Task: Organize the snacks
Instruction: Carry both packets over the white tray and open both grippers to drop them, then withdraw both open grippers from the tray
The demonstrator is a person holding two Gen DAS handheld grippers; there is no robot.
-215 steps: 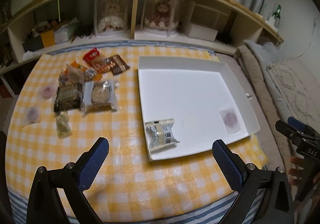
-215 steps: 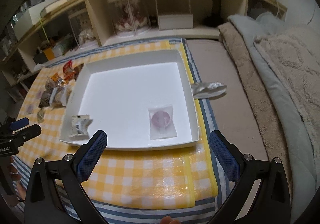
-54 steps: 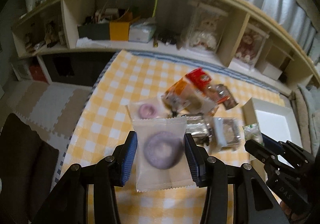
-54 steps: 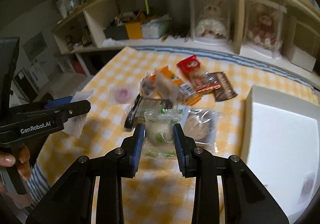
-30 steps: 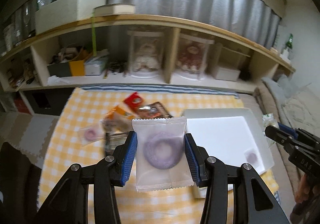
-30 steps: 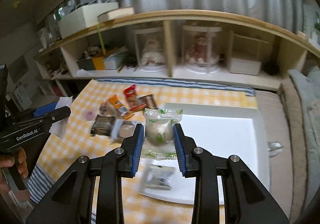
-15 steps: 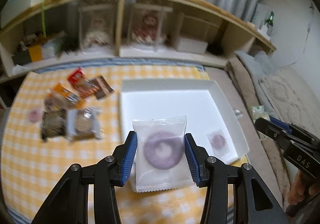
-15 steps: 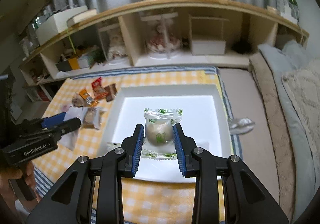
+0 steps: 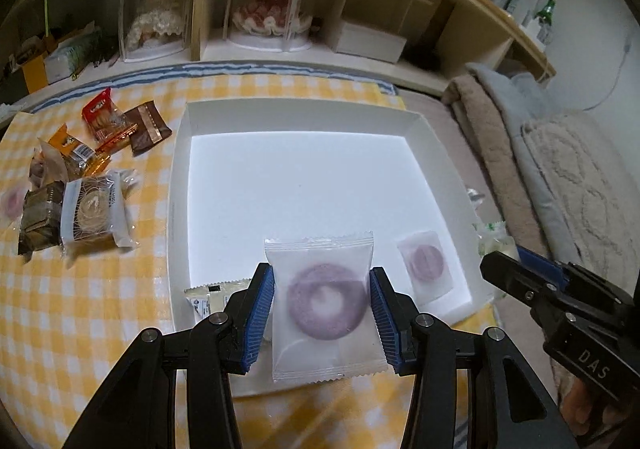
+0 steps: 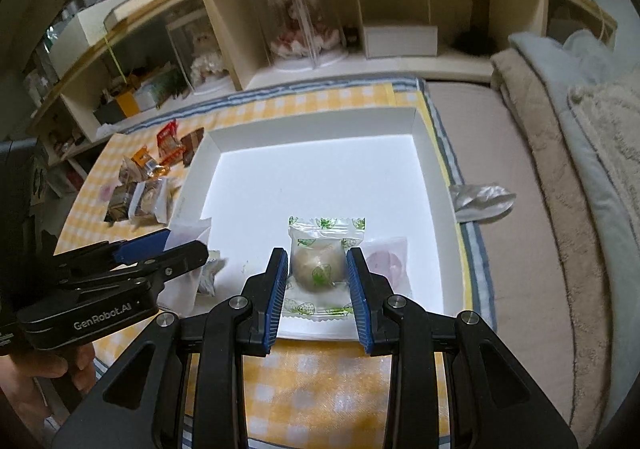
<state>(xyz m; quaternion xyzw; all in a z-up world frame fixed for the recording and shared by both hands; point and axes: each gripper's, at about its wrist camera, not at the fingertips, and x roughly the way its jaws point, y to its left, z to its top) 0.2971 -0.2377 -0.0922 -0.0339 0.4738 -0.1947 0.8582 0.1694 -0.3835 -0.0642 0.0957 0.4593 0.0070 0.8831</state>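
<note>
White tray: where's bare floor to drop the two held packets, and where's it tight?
White tray: its middle and far half are bare, up to the far wall and both side walls. The near edge is tight: a purple ring packet in the near right corner, a white wrapped snack near left. Left gripper and right gripper both hover there.

There are 3 purple ring snacks in clear packets: 1 held (image 9: 326, 299), 1 in the near right corner of the tray (image 9: 426, 261), and 1 at the far left of the tablecloth (image 9: 10, 203). The 1 white tray (image 9: 180, 153) also holds 1 white wrapped snack (image 9: 212, 295) at its near left. Left of the tray lie about 6 more packets, among them 1 red (image 9: 100, 113) and 1 brown (image 9: 146, 127), and 1 green-printed packet (image 10: 320, 265) is held over the tray.
</note>
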